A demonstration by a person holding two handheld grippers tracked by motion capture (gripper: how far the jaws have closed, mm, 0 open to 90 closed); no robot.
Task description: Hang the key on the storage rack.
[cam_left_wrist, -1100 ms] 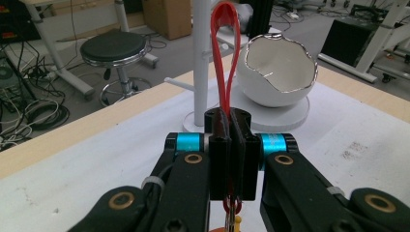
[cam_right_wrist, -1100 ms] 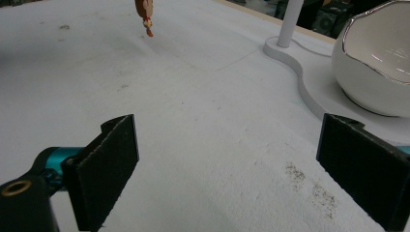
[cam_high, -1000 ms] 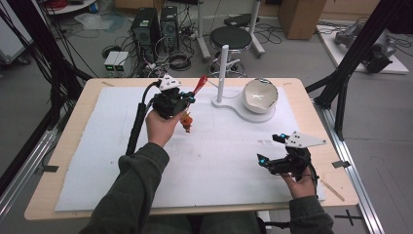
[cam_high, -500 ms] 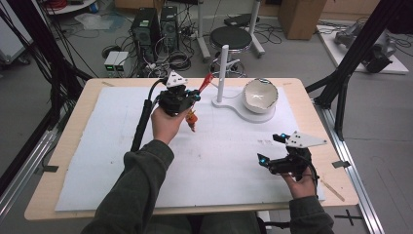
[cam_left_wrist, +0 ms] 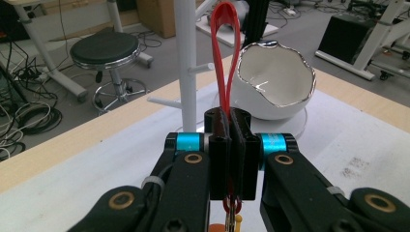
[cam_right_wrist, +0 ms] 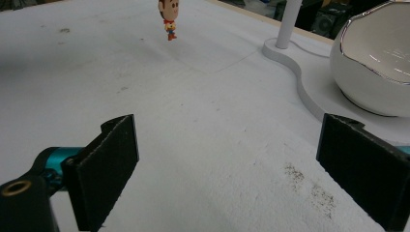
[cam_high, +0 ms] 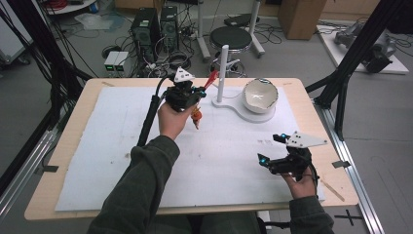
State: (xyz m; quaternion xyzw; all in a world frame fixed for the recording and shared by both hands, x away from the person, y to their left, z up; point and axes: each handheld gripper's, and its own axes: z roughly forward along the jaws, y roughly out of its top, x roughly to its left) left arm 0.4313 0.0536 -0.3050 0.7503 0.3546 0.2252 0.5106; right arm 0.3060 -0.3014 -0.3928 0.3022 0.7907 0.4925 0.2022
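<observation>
left gripper (cam_high: 197,93), clamped on the red strap (cam_left_wrist: 226,53) with the figure charm (cam_high: 196,116) hanging under it, is now further right and slightly higher, closer to the white peg stand (cam_high: 223,68).

Red strap (cam_left_wrist: 226,43) smooth, glossy plastic. Bowl (cam_high: 260,95) glossy white ceramic, silvery rim. Table (cam_high: 73,131) pale wood edge under matt white sheet (cam_high: 97,141). Gripper pads (cam_right_wrist: 109,169) rough black.
</observation>
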